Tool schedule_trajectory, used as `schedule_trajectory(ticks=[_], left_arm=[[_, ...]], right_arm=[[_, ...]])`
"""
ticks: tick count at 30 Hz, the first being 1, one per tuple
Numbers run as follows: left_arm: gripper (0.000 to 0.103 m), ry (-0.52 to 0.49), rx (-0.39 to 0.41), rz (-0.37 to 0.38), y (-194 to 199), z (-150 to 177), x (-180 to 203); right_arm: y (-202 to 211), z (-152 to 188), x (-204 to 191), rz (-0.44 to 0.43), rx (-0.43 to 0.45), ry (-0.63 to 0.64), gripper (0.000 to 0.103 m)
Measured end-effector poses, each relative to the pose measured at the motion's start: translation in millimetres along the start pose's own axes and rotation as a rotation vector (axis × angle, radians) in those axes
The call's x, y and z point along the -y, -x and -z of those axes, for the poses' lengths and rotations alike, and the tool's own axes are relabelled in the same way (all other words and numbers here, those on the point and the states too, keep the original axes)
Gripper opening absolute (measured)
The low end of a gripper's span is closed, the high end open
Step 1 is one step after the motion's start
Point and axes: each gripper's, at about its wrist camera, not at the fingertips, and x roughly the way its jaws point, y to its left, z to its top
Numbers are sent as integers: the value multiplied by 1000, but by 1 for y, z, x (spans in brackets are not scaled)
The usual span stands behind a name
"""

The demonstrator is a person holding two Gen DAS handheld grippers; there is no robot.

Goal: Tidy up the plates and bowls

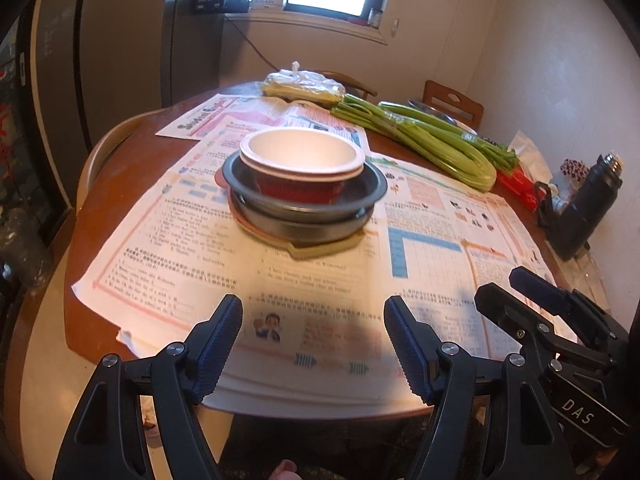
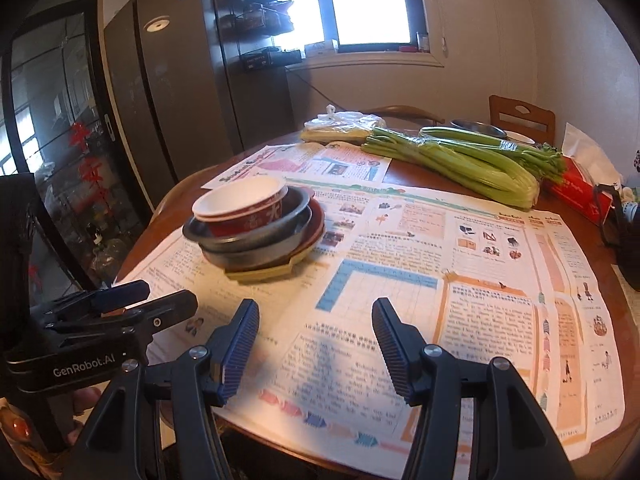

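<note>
A stack of dishes stands on newspaper in the middle of the round table. On top is a red bowl [image 1: 302, 164] [image 2: 244, 206] with a white inside, nested in a grey metal dish [image 1: 360, 194] [image 2: 248, 240]. Under these lie a second grey dish, a reddish plate [image 2: 318, 224] and a yellowish plate [image 1: 324, 246] [image 2: 264, 274]. My left gripper [image 1: 313, 342] hangs open over the table's near edge, short of the stack, with nothing between its fingers. My right gripper [image 2: 314, 344] is open and empty too, to the right of the stack. Each gripper shows at the side of the other's view.
Newspaper sheets [image 1: 436, 236] [image 2: 400, 280] cover most of the wooden table [image 1: 96, 216]. Celery stalks [image 1: 420, 136] [image 2: 472, 160] and a plastic bag of food [image 1: 304, 86] lie at the back. A dark flask [image 1: 580, 208] stands at the right, a red tissue box [image 2: 576, 192] behind it. Chairs ring the table.
</note>
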Motion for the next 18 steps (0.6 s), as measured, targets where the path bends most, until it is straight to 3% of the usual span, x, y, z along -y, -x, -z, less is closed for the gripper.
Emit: schedule_trajectory(ticks=[18], left_arm=[[75,-31,-21,-8,-5,5,3]], right_arm=[[2,10,1,-10,-15,-7,58]])
